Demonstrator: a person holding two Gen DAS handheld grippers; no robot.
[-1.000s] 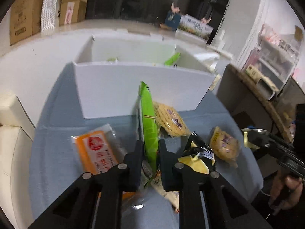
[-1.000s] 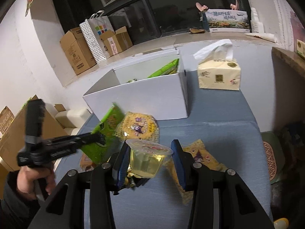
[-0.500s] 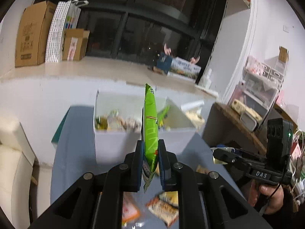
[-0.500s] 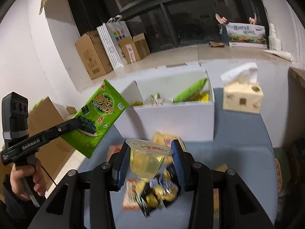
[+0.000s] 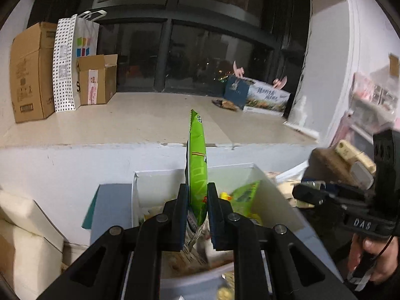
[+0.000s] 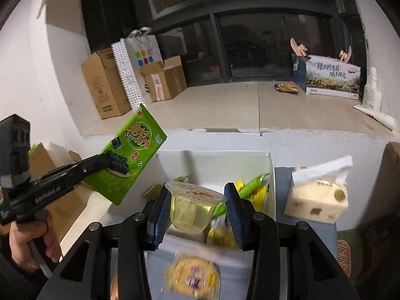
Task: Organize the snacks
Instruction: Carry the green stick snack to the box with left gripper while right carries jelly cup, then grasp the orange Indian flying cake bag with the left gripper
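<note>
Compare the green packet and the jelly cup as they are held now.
The green packet is flat, opaque and printed; the jelly cup is clear and round with pale yellow filling. The left gripper pinches the packet on edge, jaws nearly closed; the right gripper spans the upright cup, jaws wider. Both hang gripped above the white box.

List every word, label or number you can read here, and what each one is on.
"DAS": right gripper, on its handle.
"GenRobot.AI": left gripper, along its body.
Green snack packet: large Chinese characters, too stylised to read surely.
Tissue box, cardboard boxes, long printed box: print too small or blurred.
</note>
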